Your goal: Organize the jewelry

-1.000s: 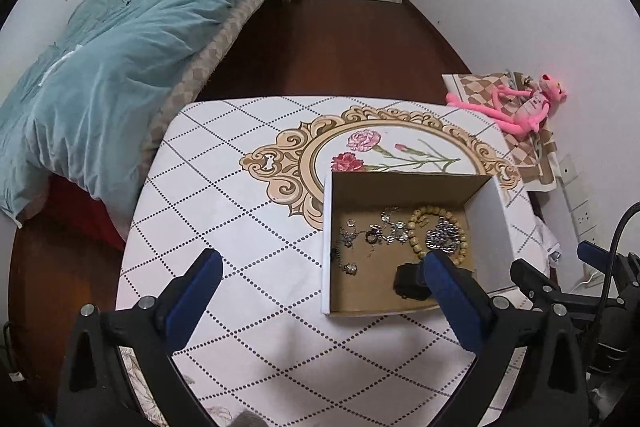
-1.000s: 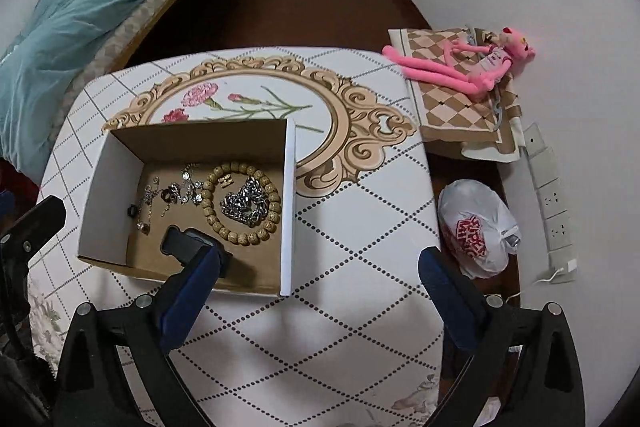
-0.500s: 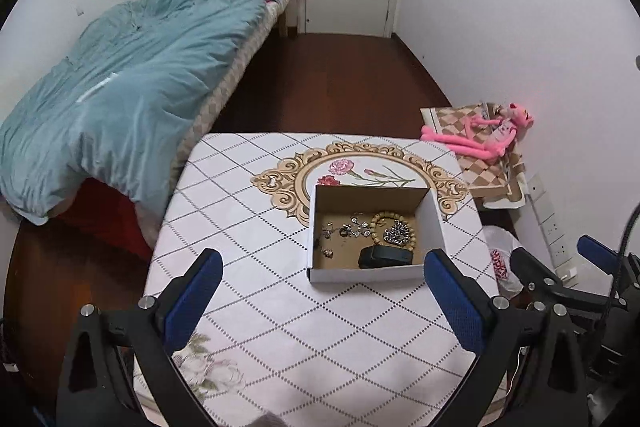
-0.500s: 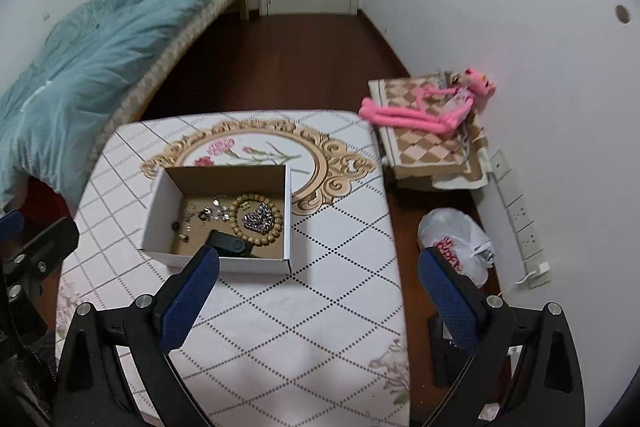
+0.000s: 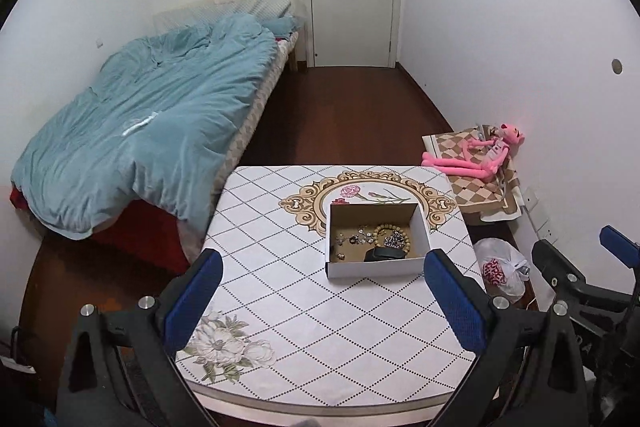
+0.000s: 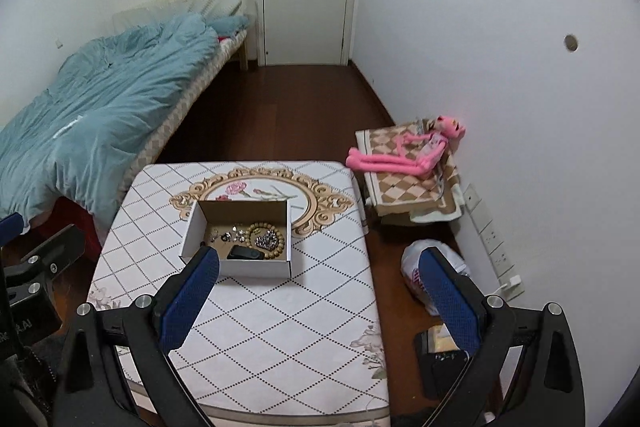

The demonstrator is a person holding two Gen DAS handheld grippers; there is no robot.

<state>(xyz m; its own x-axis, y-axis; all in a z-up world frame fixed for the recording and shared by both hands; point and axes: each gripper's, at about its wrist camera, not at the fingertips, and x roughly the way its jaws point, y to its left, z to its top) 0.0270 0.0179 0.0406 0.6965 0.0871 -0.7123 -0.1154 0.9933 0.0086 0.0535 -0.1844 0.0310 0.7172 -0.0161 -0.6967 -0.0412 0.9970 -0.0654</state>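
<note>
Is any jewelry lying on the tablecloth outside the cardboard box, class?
No: in the left wrist view the bead bracelet and small pieces all lie inside the cardboard box, and the tablecloth around it is bare.

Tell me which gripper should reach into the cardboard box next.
Left, marginally. The cardboard box lies between the left gripper fingers, while it sits off to the left of the right gripper. Both are open, empty, and well back.

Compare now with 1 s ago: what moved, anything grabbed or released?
Both grippers pulled up and back from the table: the box shrinks in both views and more of the room shows. The left gripper and right gripper stay open and empty; nothing was grabbed or released. The bead bracelet, small jewelry and black item lie in the box as before.
</note>
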